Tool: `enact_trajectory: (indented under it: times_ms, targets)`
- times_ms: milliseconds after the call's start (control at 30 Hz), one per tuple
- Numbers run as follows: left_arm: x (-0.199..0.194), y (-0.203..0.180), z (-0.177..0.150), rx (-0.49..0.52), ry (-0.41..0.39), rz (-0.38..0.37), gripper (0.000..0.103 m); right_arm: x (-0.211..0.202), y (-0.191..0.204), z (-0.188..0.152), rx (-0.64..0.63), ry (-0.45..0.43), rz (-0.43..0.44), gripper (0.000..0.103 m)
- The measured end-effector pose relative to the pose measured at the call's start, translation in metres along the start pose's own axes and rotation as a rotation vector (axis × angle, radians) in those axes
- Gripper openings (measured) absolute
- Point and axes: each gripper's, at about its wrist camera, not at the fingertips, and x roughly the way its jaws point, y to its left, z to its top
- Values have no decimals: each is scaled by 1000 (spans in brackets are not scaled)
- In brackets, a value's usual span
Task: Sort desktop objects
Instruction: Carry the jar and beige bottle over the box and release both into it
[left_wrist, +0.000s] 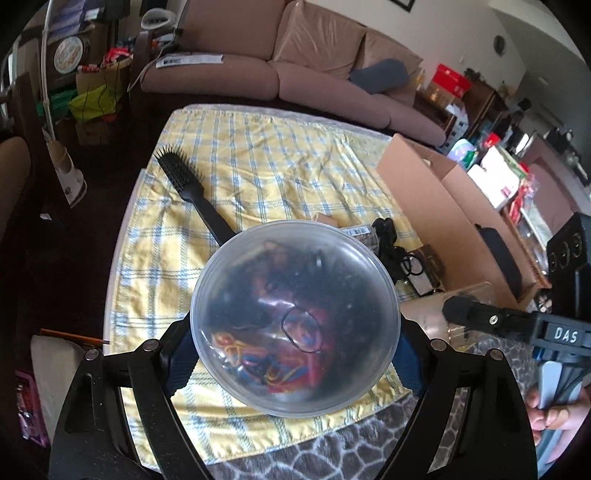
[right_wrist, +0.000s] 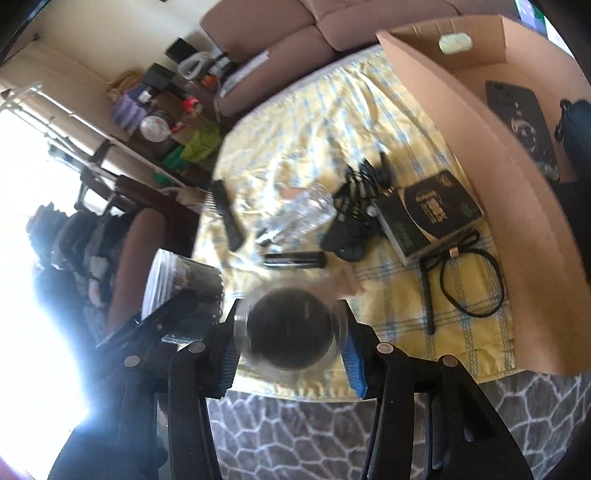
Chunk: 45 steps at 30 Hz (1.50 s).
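The left gripper (left_wrist: 295, 354) pinches a clear tub (left_wrist: 294, 317) of hair ties (colourful ones) above the yellow checked cloth (left_wrist: 258, 166). The right gripper (right_wrist: 290, 350) clamps a blurred clear jar (right_wrist: 290, 328) with dark contents. A black hairbrush (left_wrist: 192, 192) lies on the cloth, near a cardboard box (right_wrist: 498, 155).

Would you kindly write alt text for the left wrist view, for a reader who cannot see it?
The left gripper clamps a clear round container of colourful hair ties above a yellow checked cloth. A black hairbrush lies on the cloth behind it, a cardboard box stands to the right, and the right gripper enters from the right.
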Motion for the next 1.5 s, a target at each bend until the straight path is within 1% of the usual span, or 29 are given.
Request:
enact_trajectory:
  times_ms: [133, 300, 500, 600, 733, 800, 900, 1000, 1033, 1100, 1167, 1233, 1367, 1500]
  targets:
    - [-20, -4, 9, 11, -17, 7, 85, -18, 12, 1, -29, -29, 9, 48]
    - [-45, -24, 24, 36, -40, -19, 85, -44, 18, 4, -49, -58, 14, 48]
    - [-61, -75, 53, 90, -55, -70, 85, -93, 11, 24, -50, -117, 10, 48]
    - [-56, -106, 74, 124, -54, -86, 85, -118, 0, 41, -41, -144, -3, 48]
    - [-41, -148, 100, 164, -45, -104, 85, -152, -22, 68, -44, -187, -57, 48]
    - [-26, -175, 116, 193, -31, -113, 85, -166, -36, 84, -49, -204, -103, 48]
    - [1, -206, 134, 208, -5, -138, 85, -181, -60, 108, -43, -222, -165, 48]
    - [45, -241, 149, 229, 47, -148, 85, -185, -89, 130, -31, -223, -216, 48]
    - [54, -246, 151, 232, 58, -146, 85, -185, -97, 135, -29, -220, -227, 48]
    - [86, -262, 159, 244, 85, -125, 85, -180, -116, 149, -25, -213, -256, 48]
    - [113, -273, 166, 259, 98, -92, 85, -174, -134, 161, -18, -208, -277, 48]
    - [141, -284, 174, 271, 115, -76, 85, -163, -152, 173, -10, -201, -290, 48]
    - [180, -296, 177, 295, 138, -51, 85, -140, -183, 200, 5, -187, -304, 48]
    - [213, -301, 172, 320, 172, -30, 85, -121, -203, 222, 23, -181, -319, 48]
